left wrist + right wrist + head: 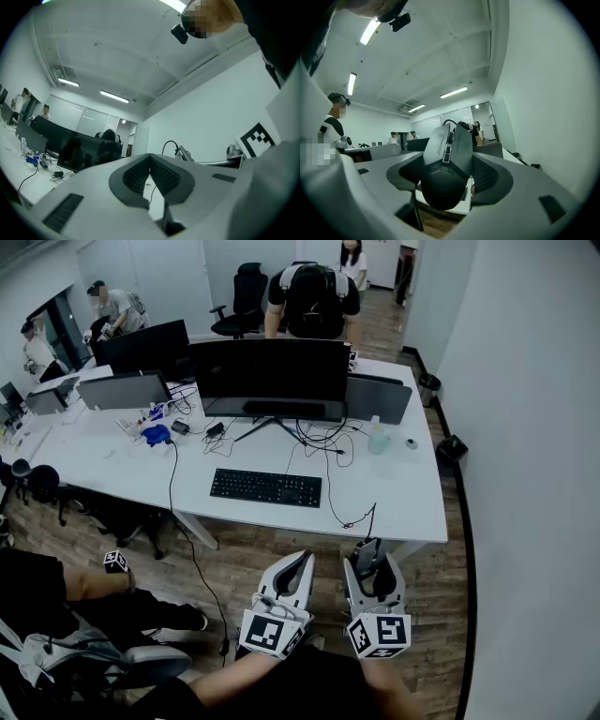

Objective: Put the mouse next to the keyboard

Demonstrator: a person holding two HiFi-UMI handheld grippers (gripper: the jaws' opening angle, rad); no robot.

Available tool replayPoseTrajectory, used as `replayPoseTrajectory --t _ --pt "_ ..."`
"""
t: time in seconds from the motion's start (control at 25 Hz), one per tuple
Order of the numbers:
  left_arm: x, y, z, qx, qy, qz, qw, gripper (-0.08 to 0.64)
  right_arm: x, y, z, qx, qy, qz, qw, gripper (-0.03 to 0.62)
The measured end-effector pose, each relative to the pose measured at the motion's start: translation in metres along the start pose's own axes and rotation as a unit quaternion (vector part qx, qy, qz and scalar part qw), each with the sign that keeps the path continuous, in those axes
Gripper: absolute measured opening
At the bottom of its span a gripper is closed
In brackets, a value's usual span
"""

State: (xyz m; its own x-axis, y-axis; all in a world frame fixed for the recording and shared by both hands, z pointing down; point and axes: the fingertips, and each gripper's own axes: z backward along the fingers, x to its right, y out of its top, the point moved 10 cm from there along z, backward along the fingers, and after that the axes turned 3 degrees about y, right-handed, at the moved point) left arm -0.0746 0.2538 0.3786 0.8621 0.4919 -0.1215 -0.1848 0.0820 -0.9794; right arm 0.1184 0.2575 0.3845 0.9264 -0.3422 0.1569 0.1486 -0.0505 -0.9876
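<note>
At the bottom centre, the right gripper [373, 561] is clamped on the black mouse [446, 164], holding it in the air short of the desk edge. Just left of it, the left gripper [298, 564] is pinched closed on nothing. Farther up, mid-frame, the keyboard [265, 487] lies on the white desk [403, 502], in front of a wide monitor [270, 379].

Desk [398, 495] bare rt of keyboard [265, 487] exc. black cable [329, 498] looping thru; monitor [272, 379] blocks behind
</note>
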Motion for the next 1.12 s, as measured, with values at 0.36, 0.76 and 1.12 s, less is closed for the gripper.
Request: replayPoseTrajectory --t 0.36,0.76,1.12 --pt "0.007 -0.004 0.000 -0.004 0.004 0.002 1.0000 0.011 0.007 0.002 0.006 0.010 0.009 -0.005 1.000 0.319" --pt "0.020 -0.008 0.004 -0.004 0.021 -0.008 0.9997 0.011 0.020 -0.004 0.013 0.001 0.012 -0.007 1.000 0.319" --pt "0.029 -0.012 0.012 -0.010 0.041 -0.016 0.9990 0.011 0.029 -0.005 0.016 0.004 0.024 -0.013 1.000 0.319"
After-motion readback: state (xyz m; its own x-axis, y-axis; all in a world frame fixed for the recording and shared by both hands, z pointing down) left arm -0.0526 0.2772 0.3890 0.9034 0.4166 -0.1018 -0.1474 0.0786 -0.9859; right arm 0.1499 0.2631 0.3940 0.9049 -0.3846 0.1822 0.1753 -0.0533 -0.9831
